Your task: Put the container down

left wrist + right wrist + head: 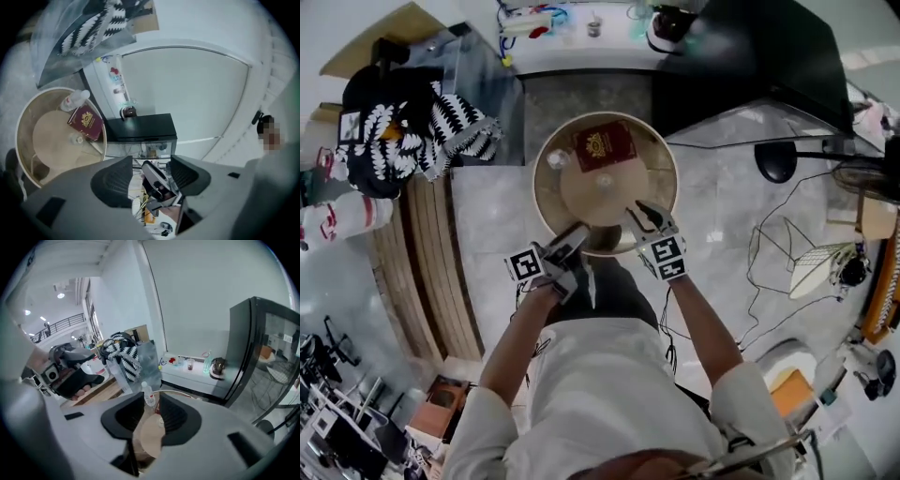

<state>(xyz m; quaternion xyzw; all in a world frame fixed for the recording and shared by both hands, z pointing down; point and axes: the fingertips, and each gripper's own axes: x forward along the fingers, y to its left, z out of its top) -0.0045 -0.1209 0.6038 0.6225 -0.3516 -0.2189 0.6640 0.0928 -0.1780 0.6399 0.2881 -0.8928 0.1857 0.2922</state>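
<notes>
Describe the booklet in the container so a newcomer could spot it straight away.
Find the round beige container at the middle of the head view. Flat on its floor, toward the far side, lies the dark red booklet with a gold crest; the clear bottle beside it is colourless and rounded.

L forearm (517,333) & R forearm (705,323) both reach fwd, bare. L tool (574,236) jaws apart, nothing btwn them. R tool (643,214) jaws nearly together, pinching container (536,187) rim. Tools near, tips angled inward.
</notes>
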